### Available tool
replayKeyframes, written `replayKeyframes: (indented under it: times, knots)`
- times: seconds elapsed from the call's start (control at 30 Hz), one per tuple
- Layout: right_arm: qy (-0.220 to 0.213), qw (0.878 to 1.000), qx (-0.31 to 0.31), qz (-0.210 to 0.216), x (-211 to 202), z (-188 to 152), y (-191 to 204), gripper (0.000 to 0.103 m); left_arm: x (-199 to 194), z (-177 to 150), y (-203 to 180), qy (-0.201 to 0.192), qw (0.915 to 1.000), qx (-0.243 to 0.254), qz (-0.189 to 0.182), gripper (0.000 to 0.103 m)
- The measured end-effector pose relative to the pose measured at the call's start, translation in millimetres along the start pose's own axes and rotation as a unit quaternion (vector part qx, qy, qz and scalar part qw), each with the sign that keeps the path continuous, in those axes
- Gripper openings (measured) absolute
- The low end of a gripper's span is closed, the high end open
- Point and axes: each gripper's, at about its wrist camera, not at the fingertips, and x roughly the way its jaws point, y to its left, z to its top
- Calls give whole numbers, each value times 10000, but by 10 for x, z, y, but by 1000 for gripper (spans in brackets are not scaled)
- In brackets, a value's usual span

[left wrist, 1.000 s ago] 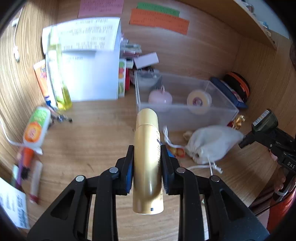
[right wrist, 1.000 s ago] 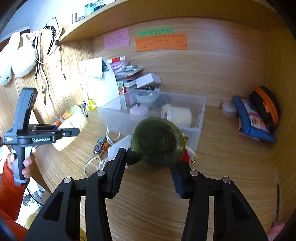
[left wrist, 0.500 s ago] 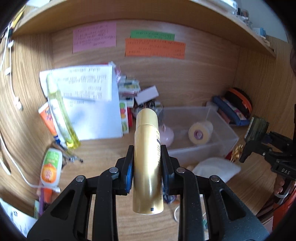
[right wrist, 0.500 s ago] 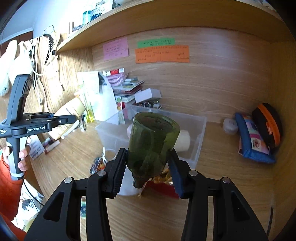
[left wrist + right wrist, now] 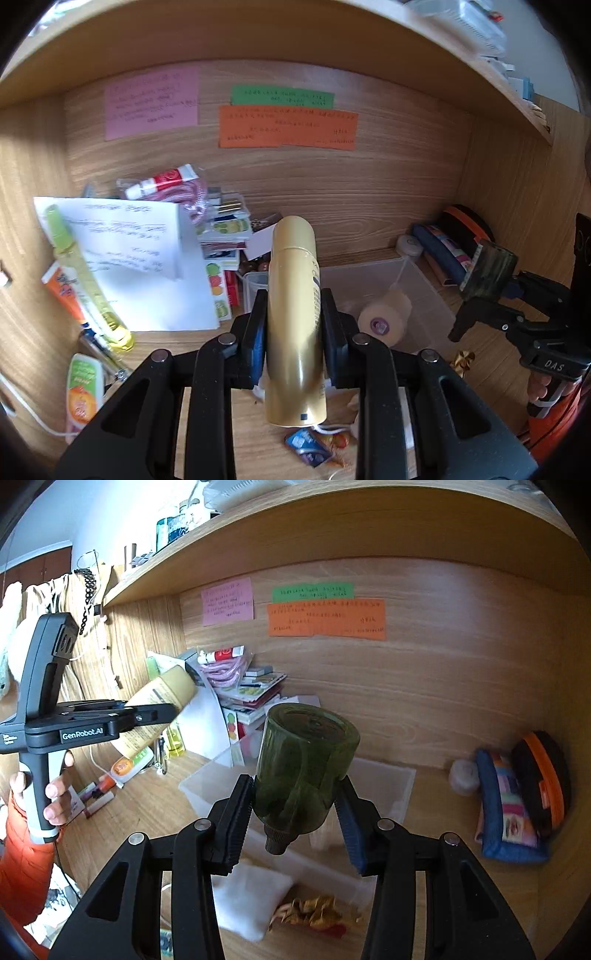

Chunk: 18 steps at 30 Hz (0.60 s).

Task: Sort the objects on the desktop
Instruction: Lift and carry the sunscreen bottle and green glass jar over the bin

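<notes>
My left gripper (image 5: 293,332) is shut on a gold spray can (image 5: 293,314) and holds it in the air above the desk; it also shows in the right wrist view (image 5: 162,698). My right gripper (image 5: 293,812) is shut on a dark green bottle (image 5: 304,768), base forward and neck toward the camera; the bottle also shows in the left wrist view (image 5: 487,271). Both are raised in front of a clear plastic bin (image 5: 424,291) that holds a tape roll (image 5: 384,321).
A white pouch (image 5: 251,897) and gold wrappers (image 5: 314,912) lie on the desk in front of the bin. Papers (image 5: 125,258), a yellow-green bottle (image 5: 88,284), tubes and a book stack (image 5: 225,236) crowd the left. Pouches (image 5: 517,794) lie at the right wall. A shelf runs overhead.
Both grippers have risen and tilted up with their loads, so the back wall notes and the shelf above now show. The desk items have dropped lower in both views.
</notes>
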Motion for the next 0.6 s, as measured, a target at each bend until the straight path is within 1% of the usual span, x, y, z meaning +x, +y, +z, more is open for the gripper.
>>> replayKeyframes:
  times: [0.2, 0.4, 0.6]
  knots:
    - [179, 9998, -96, 0, 274, 111, -26, 41, 371, 41, -6, 234, 9997, 20, -22, 25]
    - [451, 9989, -125, 17, 615, 143, -64, 41, 731, -4, 30, 521, 9986, -7, -13, 25]
    - [735, 9971, -201, 61, 884, 118, -61, 41, 983, -72, 84, 696, 9975, -28, 151, 25]
